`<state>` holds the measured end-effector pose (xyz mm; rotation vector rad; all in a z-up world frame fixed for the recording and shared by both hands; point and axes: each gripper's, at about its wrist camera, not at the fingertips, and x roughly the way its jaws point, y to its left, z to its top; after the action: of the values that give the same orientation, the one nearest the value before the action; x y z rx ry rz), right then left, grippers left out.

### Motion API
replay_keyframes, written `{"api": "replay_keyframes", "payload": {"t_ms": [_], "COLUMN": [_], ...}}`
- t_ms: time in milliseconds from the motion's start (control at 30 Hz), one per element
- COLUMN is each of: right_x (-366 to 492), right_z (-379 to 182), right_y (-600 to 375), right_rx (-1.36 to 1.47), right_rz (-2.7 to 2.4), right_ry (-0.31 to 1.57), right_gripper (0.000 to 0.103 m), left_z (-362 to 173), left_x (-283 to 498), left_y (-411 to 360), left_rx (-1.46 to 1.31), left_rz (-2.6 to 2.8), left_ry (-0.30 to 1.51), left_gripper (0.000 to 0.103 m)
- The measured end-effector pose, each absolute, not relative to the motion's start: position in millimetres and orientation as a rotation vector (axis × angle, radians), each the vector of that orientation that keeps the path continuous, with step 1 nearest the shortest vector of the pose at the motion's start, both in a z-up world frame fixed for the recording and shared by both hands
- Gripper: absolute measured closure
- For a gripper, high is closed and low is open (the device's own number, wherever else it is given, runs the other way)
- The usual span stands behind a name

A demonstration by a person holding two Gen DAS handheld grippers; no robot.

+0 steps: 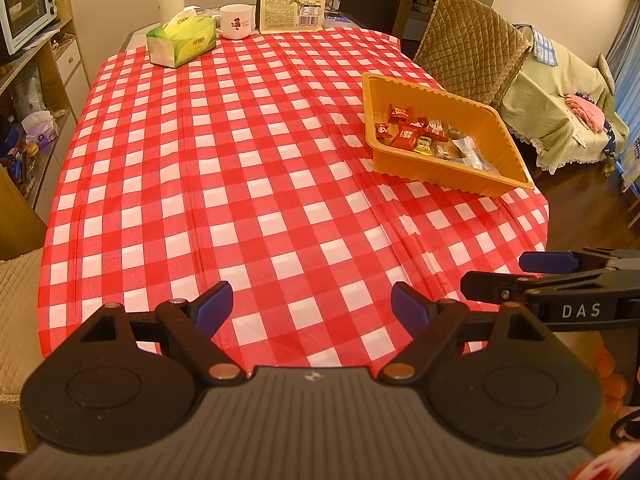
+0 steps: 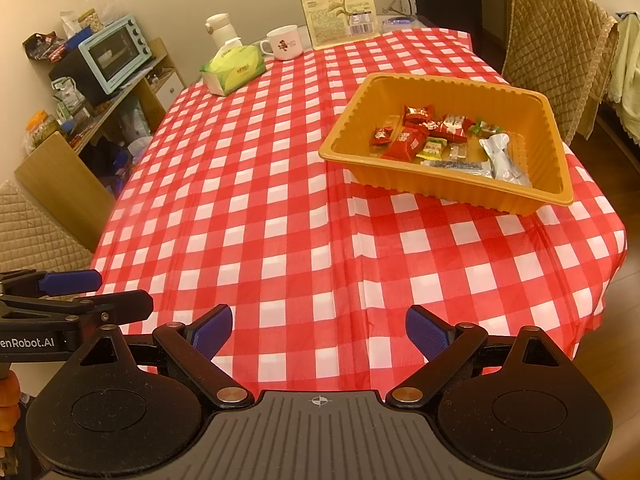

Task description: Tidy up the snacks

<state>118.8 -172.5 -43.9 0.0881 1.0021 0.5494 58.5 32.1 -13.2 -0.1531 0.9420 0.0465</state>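
Right gripper (image 2: 319, 330) jaws apart, empty | left gripper (image 1: 312, 305) likewise (both over checked tablecloth (image 1: 240, 184)) | orange tray (image 2: 556, 184) of wrapped snacks (image 2: 432, 136) well ahead, to the right

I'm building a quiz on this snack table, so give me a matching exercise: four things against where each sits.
Things:
1. tissue box
2. mug
3. sunflower seed bag
4. wrapped candies

Places:
A. inside the orange tray
B. far end, upright against the wall
C. far left corner of the checkered cloth
D. between tissue box and seed bag

Pairs: 1-C, 2-D, 3-B, 4-A
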Motion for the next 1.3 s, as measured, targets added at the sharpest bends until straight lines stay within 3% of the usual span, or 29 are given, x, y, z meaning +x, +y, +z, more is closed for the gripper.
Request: {"api": "replay_keyframes", "payload": {"t_ms": [1300], "right_x": [130.0], "right_z": [-43.9], "right_y": [-164.1], "right_rx": [0.084], "right_rz": [0.552], "right_ry": [1.003], "right_gripper": [0.010], "left_z": [-14.4], "left_x": [66.1], "left_y": [37.2], "left_rx": [-0.158], "left_rz": [0.047], "left_ry": [0.941], "left_gripper": [0.018]}}
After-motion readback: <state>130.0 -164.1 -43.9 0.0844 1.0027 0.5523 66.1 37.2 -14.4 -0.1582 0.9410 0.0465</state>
